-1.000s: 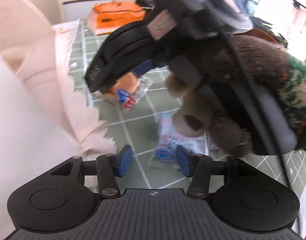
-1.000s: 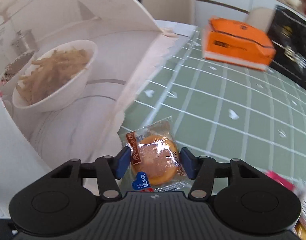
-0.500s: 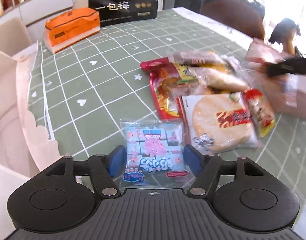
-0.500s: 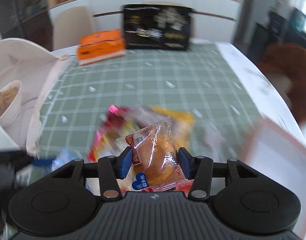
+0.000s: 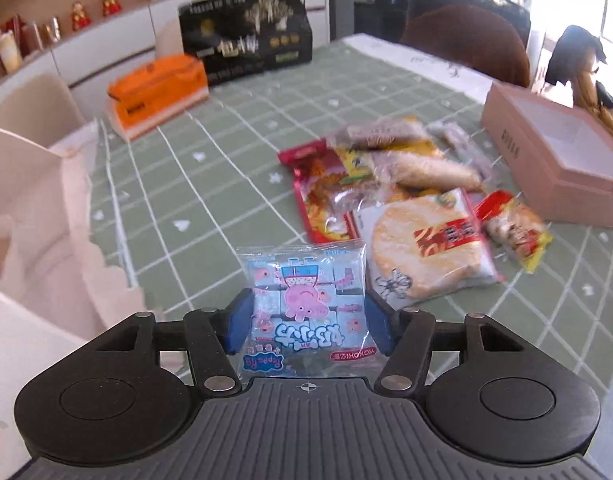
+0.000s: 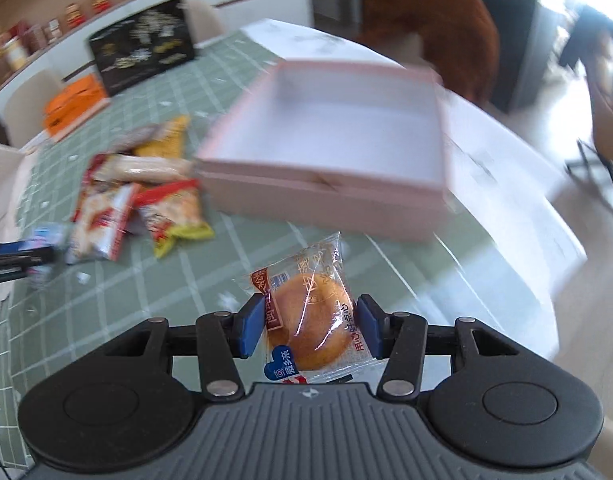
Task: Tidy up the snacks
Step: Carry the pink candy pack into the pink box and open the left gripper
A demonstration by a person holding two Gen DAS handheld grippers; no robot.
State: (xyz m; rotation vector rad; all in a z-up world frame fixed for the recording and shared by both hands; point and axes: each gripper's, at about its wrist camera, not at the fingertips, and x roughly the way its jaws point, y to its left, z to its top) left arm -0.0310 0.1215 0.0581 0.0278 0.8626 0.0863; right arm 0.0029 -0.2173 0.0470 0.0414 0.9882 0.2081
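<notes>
Green checked cloth covers the table [image 5: 210,184], and the largest thing on it is the pink box [image 6: 326,148], open-topped and empty inside as far as the blur allows, standing at the far right. Left of it, and just beside its near left corner, lies the snack pile [image 5: 402,200]: red, yellow and clear packets overlapping one another. An orange box [image 5: 158,92] and a black bag [image 5: 246,40] sit at the far edge, well apart from the work.

Both tongs are clamped on a snack. The right gripper [image 6: 311,326] pinches a cake packet [image 6: 310,320] by its sides and holds it above the cloth, near the box's front wall. The left gripper [image 5: 306,326] grips a blue candy bag [image 5: 306,304] the same way, near the pile's near left end.

The step in hand looks like carrying the cake into the box. To do it well, lift it clear of the front wall before moving over the opening, since the loose wrapper edge could catch the rim. Lower it toward a corner, so later packets fit flat. Part the fingers only when it is low inside. The left load should wait, out of the right arm's path.
</notes>
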